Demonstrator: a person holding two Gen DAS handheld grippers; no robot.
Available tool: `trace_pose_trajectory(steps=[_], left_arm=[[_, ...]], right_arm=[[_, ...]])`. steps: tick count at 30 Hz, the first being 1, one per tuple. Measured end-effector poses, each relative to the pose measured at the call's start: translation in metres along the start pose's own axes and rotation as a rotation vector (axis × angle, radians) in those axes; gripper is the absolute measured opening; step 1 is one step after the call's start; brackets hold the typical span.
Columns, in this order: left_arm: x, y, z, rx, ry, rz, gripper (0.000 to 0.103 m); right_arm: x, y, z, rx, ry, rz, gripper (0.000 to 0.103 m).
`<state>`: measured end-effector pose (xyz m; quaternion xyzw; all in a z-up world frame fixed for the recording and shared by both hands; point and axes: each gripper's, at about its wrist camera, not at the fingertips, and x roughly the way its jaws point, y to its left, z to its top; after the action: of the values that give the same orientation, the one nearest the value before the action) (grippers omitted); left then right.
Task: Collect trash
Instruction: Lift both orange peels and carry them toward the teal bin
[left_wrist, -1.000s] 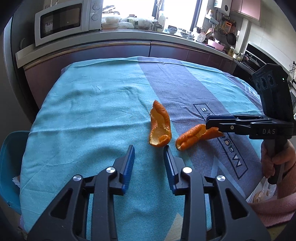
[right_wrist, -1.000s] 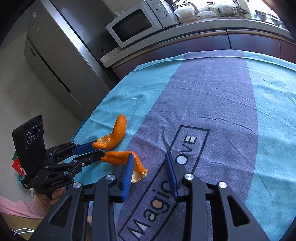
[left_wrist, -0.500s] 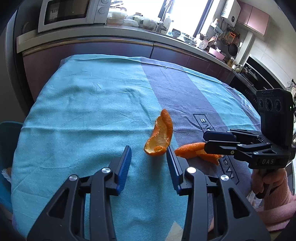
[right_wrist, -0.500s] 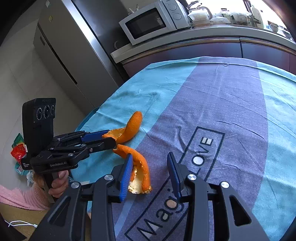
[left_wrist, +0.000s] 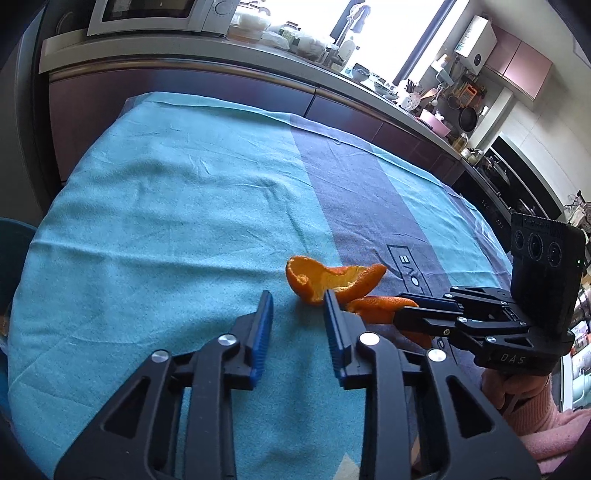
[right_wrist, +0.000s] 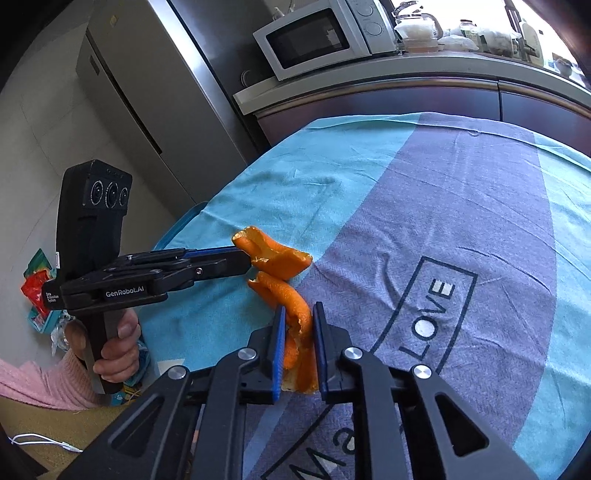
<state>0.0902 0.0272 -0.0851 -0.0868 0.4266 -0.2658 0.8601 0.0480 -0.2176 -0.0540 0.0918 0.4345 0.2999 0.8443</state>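
On teal/grey cloth (left_wrist: 177, 221) (kitchen, microwave (right_wrist: 325, 37) behind), R tongs (right_wrist: 298, 347) closing on peel (right_wrist: 295, 314), L tongs (left_wrist: 297, 314) part-open, closing, empty.

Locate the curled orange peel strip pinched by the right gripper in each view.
Left wrist: peel strip right of centre, partly behind the left gripper's finger.
Right wrist: low centre, between the closing right gripper's fingers.
Shared landmark: the wider peel beside it.

- Left claw (left_wrist: 297, 303) angling downward, jaws closing, nothing pressed between blue pads (left_wrist: 263, 325).
- Right claw (right_wrist: 298, 314) angling downward, jaws closing on orange peel (right_wrist: 297, 321).
- Hand (right_wrist: 110, 347) in pink sleeve gripping left handle.
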Motion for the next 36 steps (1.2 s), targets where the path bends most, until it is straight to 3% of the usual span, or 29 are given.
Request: trace_pose_trajectory(steps=[5, 10, 12, 22, 36], left_arm=[[0.006, 0.002, 0.009, -0.018, 0.003, -0.017, 0.037], [0.014, 0.003, 0.010, -0.040, 0.019, -0.045, 0.013], [0.015, 0.002, 0.009, -0.038, 0.020, -0.033, 0.012], [-0.007, -0.007, 0.001, 0.001, -0.046, 0.062, 0.010], [-0.057, 0.015, -0.006, -0.035, -0.120, 0.167, 0.010]], right_arm=[[-0.002, -0.004, 0.002, 0.016, -0.004, 0.001, 0.013], [-0.001, -0.006, 0.003, 0.024, -0.002, 0.001, 0.013], [-0.002, -0.007, 0.003, 0.027, -0.005, 0.004, 0.013], [-0.010, -0.005, 0.009, 0.049, -0.045, 0.039, 0.012], [0.001, 0.018, 0.028, 0.039, -0.077, 0.125, 0.012]])
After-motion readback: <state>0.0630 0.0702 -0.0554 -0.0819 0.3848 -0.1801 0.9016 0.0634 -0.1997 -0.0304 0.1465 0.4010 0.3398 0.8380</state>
